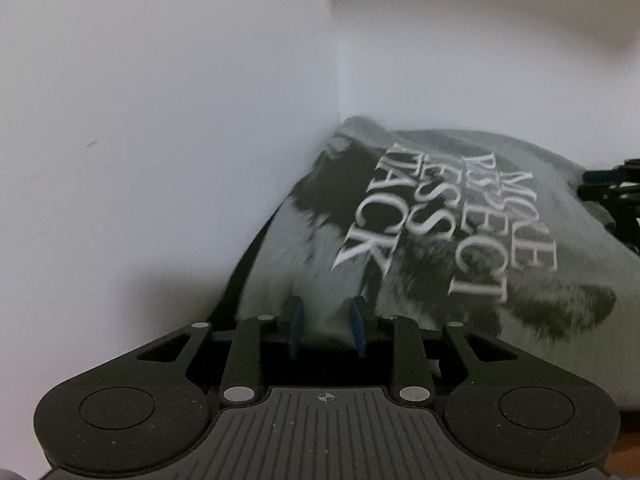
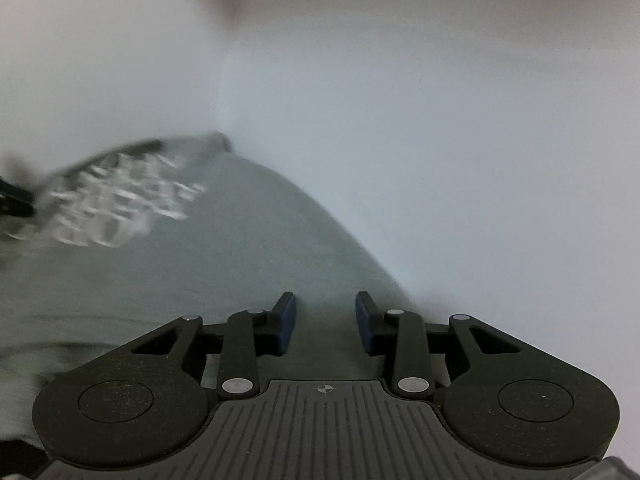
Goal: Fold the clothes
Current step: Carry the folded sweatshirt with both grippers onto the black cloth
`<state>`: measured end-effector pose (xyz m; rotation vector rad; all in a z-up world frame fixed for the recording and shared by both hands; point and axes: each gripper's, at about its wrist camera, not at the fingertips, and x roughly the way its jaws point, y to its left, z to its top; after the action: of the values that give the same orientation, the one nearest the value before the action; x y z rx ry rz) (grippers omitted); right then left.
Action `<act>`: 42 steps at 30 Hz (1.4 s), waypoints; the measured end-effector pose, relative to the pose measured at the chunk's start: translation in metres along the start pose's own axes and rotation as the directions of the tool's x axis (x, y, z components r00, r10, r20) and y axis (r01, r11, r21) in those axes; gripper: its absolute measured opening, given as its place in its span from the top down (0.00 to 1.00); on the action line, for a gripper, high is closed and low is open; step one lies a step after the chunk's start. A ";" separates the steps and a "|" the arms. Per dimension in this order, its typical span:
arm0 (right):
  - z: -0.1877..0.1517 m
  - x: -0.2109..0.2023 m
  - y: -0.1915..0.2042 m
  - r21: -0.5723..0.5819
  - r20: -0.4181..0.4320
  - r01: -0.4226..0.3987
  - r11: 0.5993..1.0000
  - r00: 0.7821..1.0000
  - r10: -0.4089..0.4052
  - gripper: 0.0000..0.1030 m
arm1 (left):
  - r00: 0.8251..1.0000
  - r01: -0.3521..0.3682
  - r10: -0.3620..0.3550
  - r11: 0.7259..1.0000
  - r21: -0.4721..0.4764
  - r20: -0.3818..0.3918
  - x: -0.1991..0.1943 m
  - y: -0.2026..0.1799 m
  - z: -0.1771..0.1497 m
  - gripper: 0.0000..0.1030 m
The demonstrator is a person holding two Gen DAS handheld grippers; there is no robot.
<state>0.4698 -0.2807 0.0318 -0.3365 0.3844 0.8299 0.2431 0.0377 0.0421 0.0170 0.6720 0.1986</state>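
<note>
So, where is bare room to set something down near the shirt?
In the left wrist view, the white surface left of the grey printed shirt is bare. In the right wrist view, the white area right of the shirt's edge is bare. The shirt itself is crowded: both tongs, left and right, are over it.

You are working in a plain indoor corner, likely a room at home: two bare white painted walls (image 1: 160, 120) are meeting behind a grey printed cotton T-shirt (image 1: 440, 240). Little else is showing to tell the place.
</note>
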 end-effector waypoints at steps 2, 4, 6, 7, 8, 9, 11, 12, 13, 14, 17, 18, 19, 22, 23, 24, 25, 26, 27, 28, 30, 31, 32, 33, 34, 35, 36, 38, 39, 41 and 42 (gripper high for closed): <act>0.005 -0.012 0.020 -0.018 0.024 -0.045 0.999 0.999 0.045 0.67 | 1.000 -0.007 0.007 1.000 -0.013 -0.004 -0.005 0.006 -0.004 0.69; 0.011 -0.025 0.041 -0.038 0.047 -0.089 0.995 0.995 0.090 0.65 | 1.000 -0.009 0.009 0.999 -0.034 -0.003 -0.008 0.010 -0.007 0.68; 0.017 -0.037 0.068 -0.054 0.061 -0.155 0.986 0.985 0.158 0.65 | 1.000 -0.012 0.012 0.998 -0.055 -0.001 -0.011 0.014 -0.010 0.68; 0.020 -0.041 0.083 -0.058 0.059 -0.192 0.980 0.979 0.195 0.65 | 1.000 -0.013 0.013 0.998 -0.066 0.000 -0.012 0.016 -0.011 0.69; 0.022 -0.046 0.097 -0.066 0.054 -0.223 0.973 0.973 0.227 0.65 | 1.000 -0.015 0.015 0.997 -0.076 0.001 -0.013 0.018 -0.013 0.69; 0.022 -0.048 0.111 -0.077 0.048 -0.249 0.965 0.966 0.254 0.64 | 1.000 -0.016 0.016 0.996 -0.087 0.001 -0.015 0.020 -0.014 0.68; 0.024 -0.045 0.134 -0.095 0.031 -0.280 0.955 0.958 0.284 0.64 | 1.000 -0.018 0.019 0.994 -0.108 0.003 -0.017 0.025 -0.017 0.68; 0.023 -0.045 0.143 -0.104 0.022 -0.289 0.952 0.956 0.293 0.63 | 1.000 -0.019 0.019 0.993 -0.118 0.002 -0.017 0.027 -0.018 0.68; 0.021 -0.048 0.149 -0.116 0.013 -0.291 0.950 0.956 0.295 0.59 | 1.000 -0.016 0.017 0.992 -0.125 -0.001 -0.014 0.028 -0.016 0.68; 0.018 -0.052 0.155 -0.127 0.005 -0.292 0.948 0.956 0.295 0.57 | 1.000 -0.013 0.013 0.991 -0.135 0.003 -0.011 0.029 -0.015 0.67; 0.007 -0.067 0.166 -0.176 -0.017 -0.282 0.943 0.959 0.284 0.53 | 1.000 -0.001 0.003 0.987 -0.163 0.013 0.001 0.034 -0.012 0.68; 0.003 -0.072 0.168 -0.191 -0.027 -0.278 0.941 0.960 0.279 0.53 | 1.000 -0.003 0.006 0.985 -0.171 0.012 0.005 0.035 -0.012 0.73; 0.000 -0.076 0.169 -0.197 -0.038 -0.276 0.941 0.961 0.274 0.54 | 1.000 -0.014 0.015 0.983 -0.184 0.004 0.008 0.037 -0.011 0.75; -0.009 -0.086 0.170 -0.216 -0.070 -0.268 0.939 0.963 0.259 0.85 | 0.998 -0.063 0.061 0.981 -0.186 -0.018 0.014 0.038 -0.007 0.88; -0.012 -0.089 0.171 -0.222 -0.080 -0.265 0.938 0.964 0.253 0.88 | 0.998 -0.070 0.067 0.983 -0.171 -0.019 0.015 0.036 -0.006 0.88; -0.015 -0.093 0.171 -0.228 -0.091 -0.263 0.938 0.964 0.248 0.88 | 0.997 -0.076 0.074 0.985 -0.156 -0.018 0.015 0.034 -0.006 0.88; -0.018 -0.096 0.172 -0.234 -0.101 -0.260 0.937 0.965 0.243 0.88 | 0.997 -0.083 0.081 0.986 -0.145 -0.019 0.015 0.033 -0.007 0.88; -0.021 -0.100 0.173 -0.240 -0.112 -0.258 0.936 0.965 0.237 0.88 | 0.996 -0.089 0.087 0.987 -0.136 -0.020 0.014 0.032 -0.007 0.88; -0.024 -0.103 0.173 -0.247 -0.122 -0.256 0.935 0.965 0.232 0.88 | 0.996 -0.092 0.090 0.986 -0.138 -0.021 0.013 0.032 -0.009 0.88; -0.028 -0.107 0.174 -0.253 -0.132 -0.253 0.934 0.965 0.226 0.88 | 0.996 -0.092 0.089 0.985 -0.149 -0.022 0.010 0.032 -0.010 0.88; -0.032 -0.113 0.174 -0.246 -0.135 -0.251 0.936 0.965 0.223 0.88 | 0.997 -0.080 0.078 0.983 -0.163 -0.018 0.000 0.032 -0.015 0.78; -0.034 -0.116 0.174 -0.236 -0.132 -0.252 0.939 0.965 0.226 0.86 | 0.998 -0.070 0.070 0.984 -0.162 -0.008 -0.008 0.030 -0.017 0.72; -0.035 -0.122 0.174 -0.224 -0.126 -0.253 0.941 0.965 0.229 0.84 | 0.998 -0.062 0.064 0.985 -0.158 0.005 -0.016 0.027 -0.019 0.60; -0.036 -0.126 0.175 -0.216 -0.118 -0.249 0.944 0.966 0.228 0.75 | 0.998 -0.060 0.063 0.987 -0.151 0.017 -0.027 0.024 -0.021 0.49; -0.037 -0.130 0.176 -0.209 -0.109 -0.244 0.947 0.968 0.225 0.63 | 0.998 -0.056 0.061 0.988 -0.144 0.030 -0.037 0.021 -0.023 0.46; -0.037 -0.135 0.177 -0.200 -0.098 -0.236 0.951 0.970 0.221 0.59 | 0.997 -0.049 0.056 0.990 -0.135 0.044 -0.047 0.016 -0.024 0.41; -0.037 -0.139 0.179 -0.185 -0.089 -0.230 0.955 0.972 0.217 0.53 | 0.997 -0.039 0.046 0.991 -0.127 0.057 -0.058 0.012 -0.026 0.32; -0.035 -0.146 0.183 -0.147 -0.070 -0.222 0.964 0.974 0.214 0.49 | 0.996 -0.013 0.022 0.994 -0.113 0.082 -0.084 0.003 -0.032 0.23; -0.033 -0.149 0.187 -0.125 -0.061 -0.218 0.968 0.975 0.212 0.42 | 0.995 0.001 0.010 0.994 -0.108 0.096 -0.096 -0.002 -0.035 0.23; -0.029 -0.152 0.196 -0.083 -0.043 -0.220 0.972 0.975 0.217 0.36 | 0.994 0.033 -0.022 0.994 -0.103 0.106 -0.121 -0.009 -0.044 0.20; -0.027 -0.153 0.201 -0.062 -0.034 -0.226 0.972 0.974 0.225 0.32 | 0.993 0.049 -0.038 0.994 -0.102 0.107 -0.133 -0.012 -0.049 0.17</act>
<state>0.2165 -0.2646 0.0499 -0.3697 0.4261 1.0632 0.1138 -0.0017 0.0848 -0.0869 0.5557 0.1892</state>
